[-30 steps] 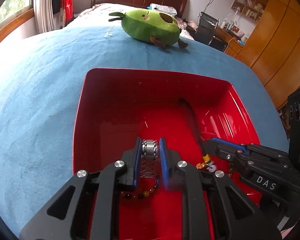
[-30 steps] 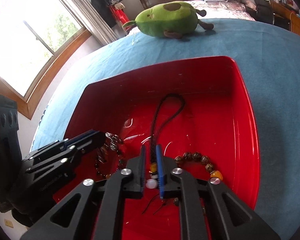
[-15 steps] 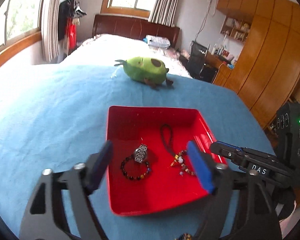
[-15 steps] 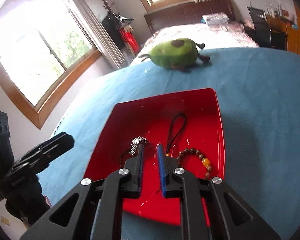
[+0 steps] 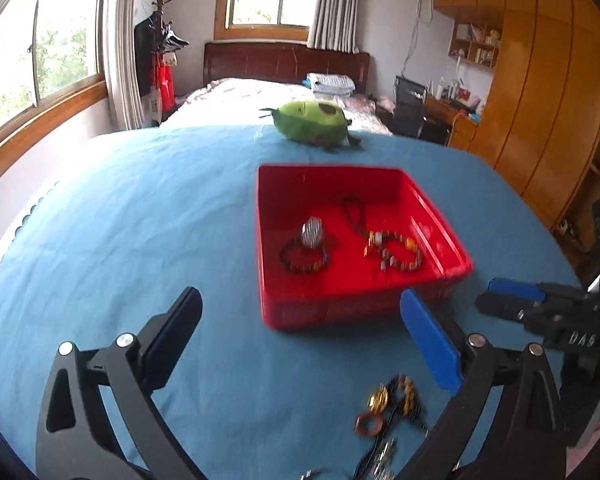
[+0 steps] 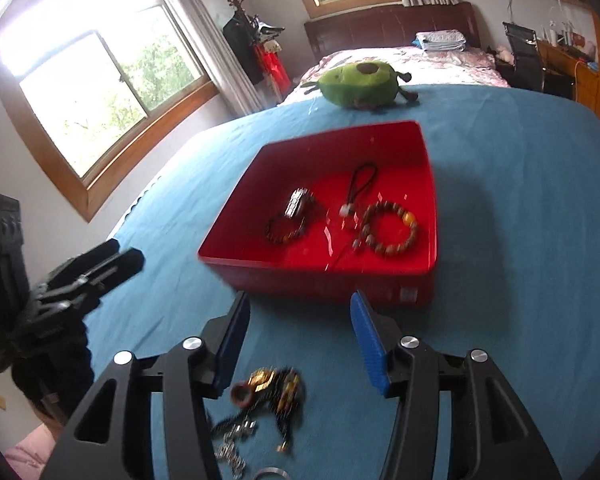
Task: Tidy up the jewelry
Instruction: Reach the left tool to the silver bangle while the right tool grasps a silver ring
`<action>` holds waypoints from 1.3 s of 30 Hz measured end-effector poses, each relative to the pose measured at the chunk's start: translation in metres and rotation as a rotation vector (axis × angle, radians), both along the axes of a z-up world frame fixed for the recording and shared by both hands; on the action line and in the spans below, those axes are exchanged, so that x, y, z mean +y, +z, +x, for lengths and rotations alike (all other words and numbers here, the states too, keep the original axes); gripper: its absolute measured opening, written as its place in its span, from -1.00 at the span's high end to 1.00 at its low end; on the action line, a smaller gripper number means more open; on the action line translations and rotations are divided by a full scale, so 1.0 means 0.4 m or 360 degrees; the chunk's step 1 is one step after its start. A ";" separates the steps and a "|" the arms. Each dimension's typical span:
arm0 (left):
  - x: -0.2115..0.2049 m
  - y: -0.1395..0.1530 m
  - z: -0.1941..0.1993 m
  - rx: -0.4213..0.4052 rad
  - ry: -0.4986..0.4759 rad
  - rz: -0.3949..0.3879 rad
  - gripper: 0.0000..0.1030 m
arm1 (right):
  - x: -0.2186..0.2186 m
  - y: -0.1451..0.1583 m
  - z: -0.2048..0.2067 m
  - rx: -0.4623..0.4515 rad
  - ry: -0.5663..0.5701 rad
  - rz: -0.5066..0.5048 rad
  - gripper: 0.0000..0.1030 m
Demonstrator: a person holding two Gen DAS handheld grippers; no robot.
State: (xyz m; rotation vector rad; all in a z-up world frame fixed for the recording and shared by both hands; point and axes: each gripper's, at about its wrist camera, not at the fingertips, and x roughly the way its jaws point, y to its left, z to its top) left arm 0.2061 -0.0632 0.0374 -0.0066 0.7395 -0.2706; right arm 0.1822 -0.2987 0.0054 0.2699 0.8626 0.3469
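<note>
Both grippers have pulled back out of the red plastic tray (image 5: 432,216), which a second ago filled each view and now sits ahead of them on the blue cloth (image 5: 140,208). Inside the tray lie a metal-link watch band (image 6: 298,204) touching a dark bead bracelet (image 6: 286,232), and beside them a brown wooden bead bracelet (image 6: 390,228) with one amber bead and a black cord charm (image 6: 358,188). Nearer than the tray, a blurred heap of loose jewelry (image 6: 266,396) rests on the cloth: a brown ring, gold pieces, dark beads and a silvery chain. The left gripper (image 5: 300,344) has its blue ribbed pads spread wide and still parting, nothing between them. The right gripper (image 6: 296,340) is opening too, empty, above the heap. White letters "DAS" show on the right gripper's black body. Beyond the tray lies a green avocado plush (image 5: 310,122).
</note>
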 end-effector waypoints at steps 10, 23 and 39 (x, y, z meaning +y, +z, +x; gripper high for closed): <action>0.073 -0.109 -0.112 0.0143 0.0002 0.0061 -0.91 | 0.027 -0.080 -0.104 0.0089 0.0064 0.0031 -0.02; 0.135 -0.213 -0.215 0.0351 -0.0100 0.0122 -0.91 | 0.023 -0.145 -0.195 0.0178 0.0059 0.0082 -0.03; 0.079 -0.294 -0.204 0.0500 -0.0131 0.0245 -0.74 | 0.031 -0.167 -0.219 0.0230 0.0062 0.0085 -0.03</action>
